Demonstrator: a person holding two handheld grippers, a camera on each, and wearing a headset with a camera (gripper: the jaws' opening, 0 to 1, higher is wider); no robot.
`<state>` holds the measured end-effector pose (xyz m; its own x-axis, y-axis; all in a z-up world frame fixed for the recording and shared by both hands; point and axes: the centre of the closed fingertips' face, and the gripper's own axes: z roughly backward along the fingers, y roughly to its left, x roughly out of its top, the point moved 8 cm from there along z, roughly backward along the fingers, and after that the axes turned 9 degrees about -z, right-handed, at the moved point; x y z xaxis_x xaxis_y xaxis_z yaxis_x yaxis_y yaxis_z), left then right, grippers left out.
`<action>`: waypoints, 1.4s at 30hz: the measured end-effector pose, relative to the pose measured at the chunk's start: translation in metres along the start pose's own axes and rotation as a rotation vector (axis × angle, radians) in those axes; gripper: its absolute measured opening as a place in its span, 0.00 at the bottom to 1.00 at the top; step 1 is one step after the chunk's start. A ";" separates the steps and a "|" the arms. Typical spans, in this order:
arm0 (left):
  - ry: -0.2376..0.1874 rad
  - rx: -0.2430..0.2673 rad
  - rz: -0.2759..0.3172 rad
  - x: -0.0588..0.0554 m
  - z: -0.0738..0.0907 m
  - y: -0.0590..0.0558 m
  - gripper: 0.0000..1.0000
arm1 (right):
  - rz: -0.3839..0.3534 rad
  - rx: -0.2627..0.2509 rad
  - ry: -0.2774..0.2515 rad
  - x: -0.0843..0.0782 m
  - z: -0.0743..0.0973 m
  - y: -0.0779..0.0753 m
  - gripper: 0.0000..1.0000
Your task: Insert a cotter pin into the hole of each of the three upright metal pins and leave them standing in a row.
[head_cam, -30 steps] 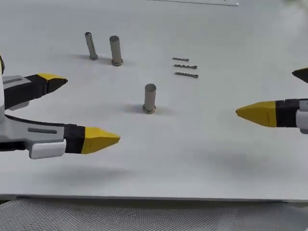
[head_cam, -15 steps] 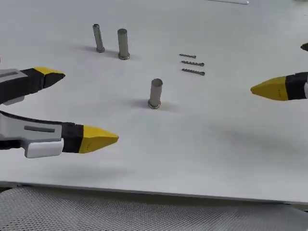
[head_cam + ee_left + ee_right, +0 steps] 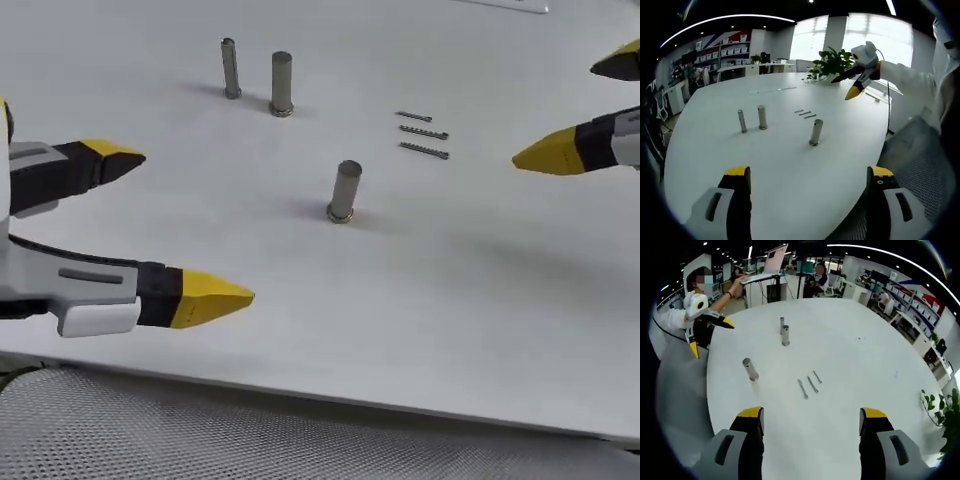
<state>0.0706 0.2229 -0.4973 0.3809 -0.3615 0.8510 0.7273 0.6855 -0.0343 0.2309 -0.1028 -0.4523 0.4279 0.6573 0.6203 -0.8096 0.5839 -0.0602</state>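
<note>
tongs [image 3: 195, 227] wide; pins [image 3: 346, 190] upright, cotters [image 3: 424, 132] seemingly flat

The smooth round tabletop [image 3: 450, 270] is plain white, without any pattern. The three upright cylindrical metal pins [image 3: 345, 190] are a dull silver-grey, unmarked. The three thin metal cotter pins [image 3: 424, 133] read as a darker grey against the white. The left gripper [image 3: 195, 226] has bright yellow jaw tips, a black band behind each tip, and pale grey-white casings further back. The right gripper [image 3: 554, 114] has the same yellow tips with black behind them. Below the table edge, a woven mesh surface [image 3: 200, 430] is grey with a fine, even weave. In the left gripper view, a leafy plant [image 3: 832, 61] is green and the person's sleeve [image 3: 900, 75] is white.
</note>
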 end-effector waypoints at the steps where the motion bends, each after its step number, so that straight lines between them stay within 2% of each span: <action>1: -0.013 0.006 0.013 0.001 0.002 0.000 0.95 | 0.019 0.006 0.007 0.003 -0.004 -0.001 0.75; 4: -0.028 0.015 0.026 0.002 0.005 0.000 0.95 | 0.032 0.023 0.021 0.008 -0.012 -0.001 0.74; 7: -0.058 0.032 0.068 0.002 0.008 0.002 0.95 | 0.063 0.056 0.043 0.012 -0.023 -0.001 0.68; 10: -0.074 0.045 0.081 0.002 0.012 0.003 0.94 | 0.088 0.088 0.066 0.013 -0.033 0.002 0.65; 14: -0.060 0.062 0.082 -0.003 0.013 0.004 0.93 | 0.109 0.121 0.093 0.015 -0.052 -0.006 0.63; 17: -0.057 0.067 0.087 -0.005 0.013 0.002 0.92 | 0.112 0.164 0.097 0.018 -0.057 0.005 0.57; 18: -0.056 0.066 0.095 -0.007 0.013 0.002 0.92 | 0.115 0.164 0.102 0.019 -0.059 0.008 0.54; 21: -0.049 0.067 0.100 -0.011 0.012 0.000 0.91 | 0.132 0.184 0.126 0.021 -0.070 0.004 0.52; 22: -0.048 0.067 0.103 -0.011 0.012 -0.001 0.91 | 0.135 0.193 0.132 0.021 -0.071 0.007 0.50; 26: -0.050 0.069 0.107 -0.011 0.012 -0.002 0.91 | 0.128 0.219 0.153 0.022 -0.079 0.007 0.38; 35: -0.060 0.079 0.113 -0.009 0.015 -0.001 0.90 | 0.174 0.230 0.204 0.022 -0.085 0.016 0.32; 39: -0.068 0.082 0.120 -0.009 0.016 0.000 0.89 | 0.184 0.231 0.223 0.020 -0.089 0.019 0.23; 42: -0.067 0.084 0.121 -0.009 0.016 0.000 0.89 | 0.185 0.226 0.249 0.018 -0.093 0.018 0.24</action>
<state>0.0581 0.2368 -0.4965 0.4221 -0.2321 0.8763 0.6271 0.7729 -0.0974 0.2614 -0.0358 -0.5147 0.3285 0.8535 0.4046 -0.9385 0.3431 0.0383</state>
